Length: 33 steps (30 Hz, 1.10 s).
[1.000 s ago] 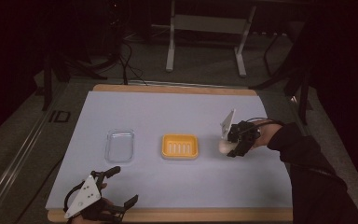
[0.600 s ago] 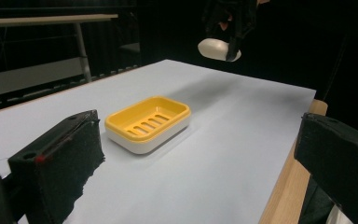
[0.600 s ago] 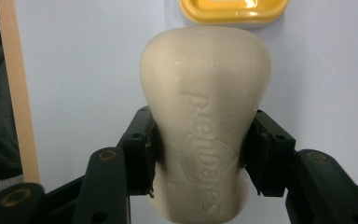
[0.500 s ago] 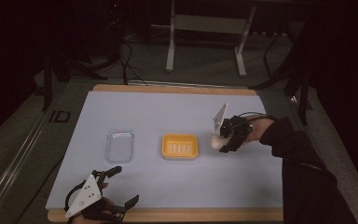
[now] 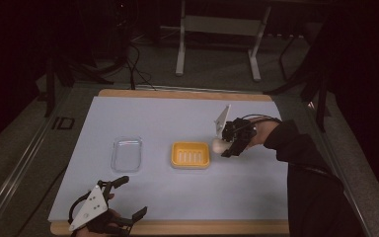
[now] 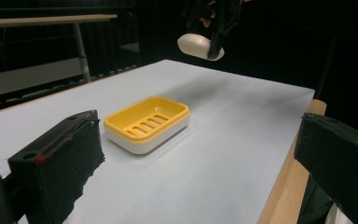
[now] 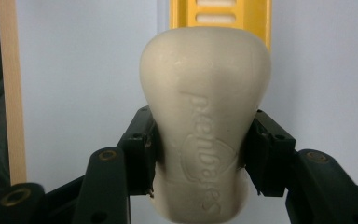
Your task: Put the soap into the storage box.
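Observation:
My right gripper (image 5: 227,146) is shut on a cream bar of soap (image 5: 218,145) and holds it above the table, just right of the yellow soap dish (image 5: 191,155). In the right gripper view the soap (image 7: 205,135) is pinched at its waist between both pads, with the dish (image 7: 221,16) beyond it. In the left gripper view the held soap (image 6: 199,45) hangs above and past the dish (image 6: 147,122). My left gripper (image 5: 126,200) rests open at the table's front left edge with nothing between its jaws.
A clear plastic lid or tray (image 5: 127,153) lies left of the dish on the pale blue mat (image 5: 168,113). The wooden table edge (image 5: 177,227) runs along the front. A metal stand (image 5: 217,29) rises behind the table.
My right gripper has carried the soap left toward the yellow dish and slightly upward. The left gripper has stayed where it was.

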Available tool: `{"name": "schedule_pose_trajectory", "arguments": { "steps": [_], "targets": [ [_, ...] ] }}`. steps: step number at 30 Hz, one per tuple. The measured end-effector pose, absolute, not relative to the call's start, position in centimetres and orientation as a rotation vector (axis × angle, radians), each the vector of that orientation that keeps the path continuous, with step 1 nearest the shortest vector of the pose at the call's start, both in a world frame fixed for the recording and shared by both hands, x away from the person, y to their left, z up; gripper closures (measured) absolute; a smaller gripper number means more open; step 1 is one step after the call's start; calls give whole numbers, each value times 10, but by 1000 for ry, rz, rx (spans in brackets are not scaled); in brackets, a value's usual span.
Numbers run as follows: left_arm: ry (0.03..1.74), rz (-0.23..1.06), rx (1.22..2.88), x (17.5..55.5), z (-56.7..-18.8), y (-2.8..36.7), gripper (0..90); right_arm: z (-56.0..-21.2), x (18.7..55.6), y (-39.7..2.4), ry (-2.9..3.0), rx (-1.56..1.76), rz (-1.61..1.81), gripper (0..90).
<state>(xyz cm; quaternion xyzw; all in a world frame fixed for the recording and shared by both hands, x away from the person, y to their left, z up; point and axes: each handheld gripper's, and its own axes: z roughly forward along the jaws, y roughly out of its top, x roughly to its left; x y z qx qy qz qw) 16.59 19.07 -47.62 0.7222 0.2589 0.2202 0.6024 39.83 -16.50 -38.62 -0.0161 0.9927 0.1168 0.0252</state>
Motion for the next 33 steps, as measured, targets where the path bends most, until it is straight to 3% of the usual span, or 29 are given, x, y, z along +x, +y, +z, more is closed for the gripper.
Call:
{"name": "schedule_pose_trajectory", "arguments": {
  "steps": [33],
  "targets": [
    [596,508,1669,165,-476,191,11,-385,405,-116,3029,-185,578,497]
  ]
}}
